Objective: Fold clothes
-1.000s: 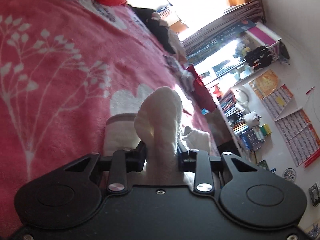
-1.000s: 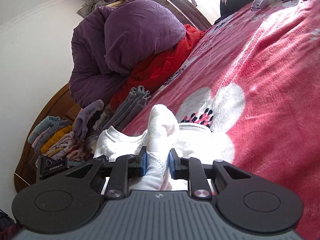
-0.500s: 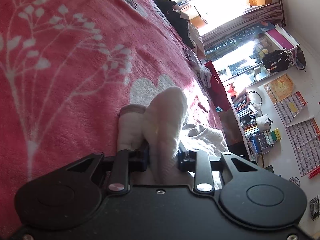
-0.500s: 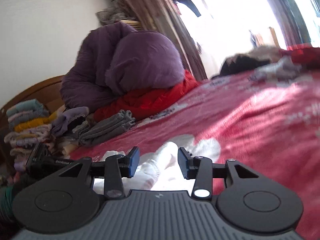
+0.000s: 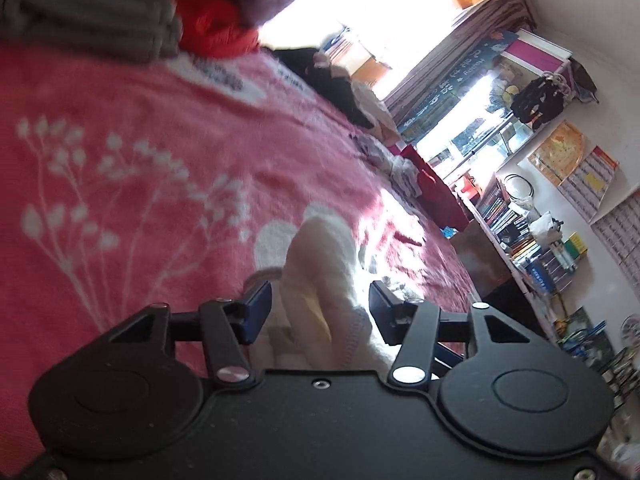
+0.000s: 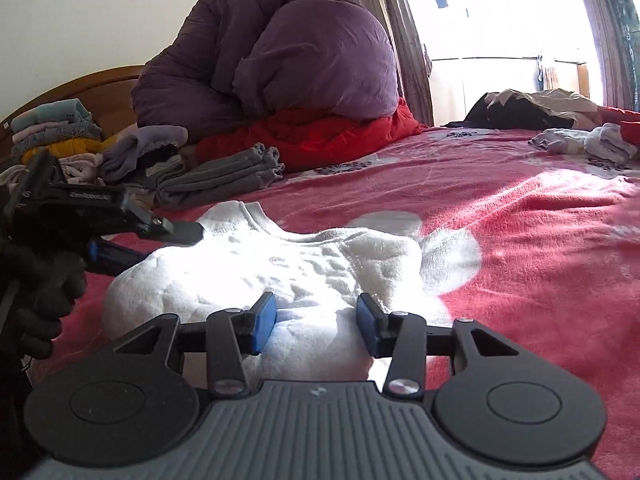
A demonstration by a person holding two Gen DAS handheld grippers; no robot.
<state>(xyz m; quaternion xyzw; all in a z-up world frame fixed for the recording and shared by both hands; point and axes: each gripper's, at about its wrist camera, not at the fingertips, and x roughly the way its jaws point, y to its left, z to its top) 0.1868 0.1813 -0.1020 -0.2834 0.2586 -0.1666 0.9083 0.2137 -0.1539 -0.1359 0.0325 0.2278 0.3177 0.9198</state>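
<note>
You work on a bed covered with a pink blanket (image 6: 520, 240) that has white flower and branch prints. On it, in front of you, lies a white fleece garment (image 6: 280, 268), spread in a soft heap. At the head side a grey folded garment (image 6: 224, 176) lies on the blanket, and beside it a red quilt (image 6: 320, 136) with a purple duvet (image 6: 280, 48) on top. At the far edge you see a small pile of pale clothes (image 6: 580, 144).
</note>
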